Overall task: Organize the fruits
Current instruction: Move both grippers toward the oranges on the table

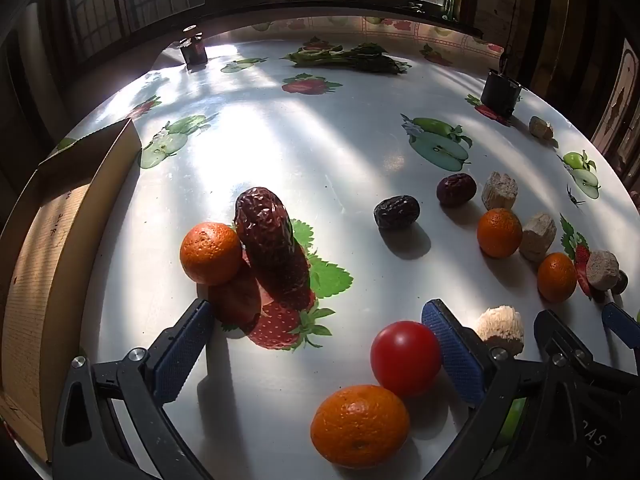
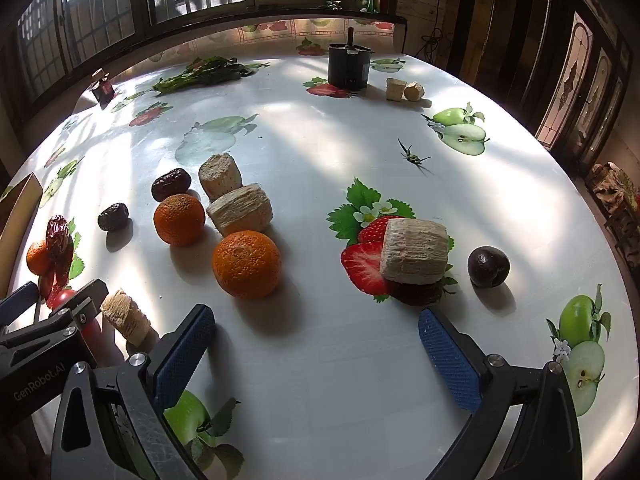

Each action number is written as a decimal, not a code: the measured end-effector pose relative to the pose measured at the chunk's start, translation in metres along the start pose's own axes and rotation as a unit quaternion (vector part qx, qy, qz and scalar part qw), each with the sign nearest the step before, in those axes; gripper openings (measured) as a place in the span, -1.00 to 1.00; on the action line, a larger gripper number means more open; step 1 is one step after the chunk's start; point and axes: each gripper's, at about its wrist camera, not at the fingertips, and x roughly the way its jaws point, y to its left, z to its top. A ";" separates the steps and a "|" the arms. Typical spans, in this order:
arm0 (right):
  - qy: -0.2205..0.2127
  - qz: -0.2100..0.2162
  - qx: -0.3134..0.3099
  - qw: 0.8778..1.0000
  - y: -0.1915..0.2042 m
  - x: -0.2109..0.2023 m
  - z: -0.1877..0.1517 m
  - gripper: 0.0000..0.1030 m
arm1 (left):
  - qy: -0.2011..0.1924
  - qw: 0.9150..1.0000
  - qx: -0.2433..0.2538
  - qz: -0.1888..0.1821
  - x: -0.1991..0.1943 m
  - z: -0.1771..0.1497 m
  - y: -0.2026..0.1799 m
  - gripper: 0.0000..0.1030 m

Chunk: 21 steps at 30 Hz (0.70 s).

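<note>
In the left wrist view my left gripper (image 1: 318, 350) stands open, low over the table. A red tomato (image 1: 406, 358) lies between its fingers, close against the right pad, and an orange (image 1: 360, 426) sits nearer the camera. Ahead of the left finger, a wrinkled red date (image 1: 268, 248) leans on another orange (image 1: 211, 252). My right gripper (image 2: 318, 344) is open over bare tablecloth with nothing between its fingers. Beyond it lie two oranges (image 2: 246, 264) (image 2: 179, 219), beige cut chunks (image 2: 242, 212) (image 2: 414, 250), a dark plum (image 2: 489, 266) and dark dates (image 2: 170, 184).
A cardboard box (image 1: 60, 220) stands at the table's left edge. At the back are a black container (image 2: 348, 64), leafy greens (image 2: 204, 72) and a small jar (image 2: 102, 88). The tablecloth (image 2: 320, 152) carries printed fruit. Each gripper shows in the other's view.
</note>
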 end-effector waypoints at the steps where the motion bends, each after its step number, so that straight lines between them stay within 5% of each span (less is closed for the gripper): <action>1: 0.000 0.000 0.000 1.000 0.000 0.000 0.000 0.99 | 0.000 1.000 0.000 0.000 0.000 0.000 0.000 1.00; 21: 0.000 -0.001 0.000 1.000 0.001 0.000 0.001 0.99 | 0.025 0.999 0.025 -0.015 -0.002 0.001 0.000 1.00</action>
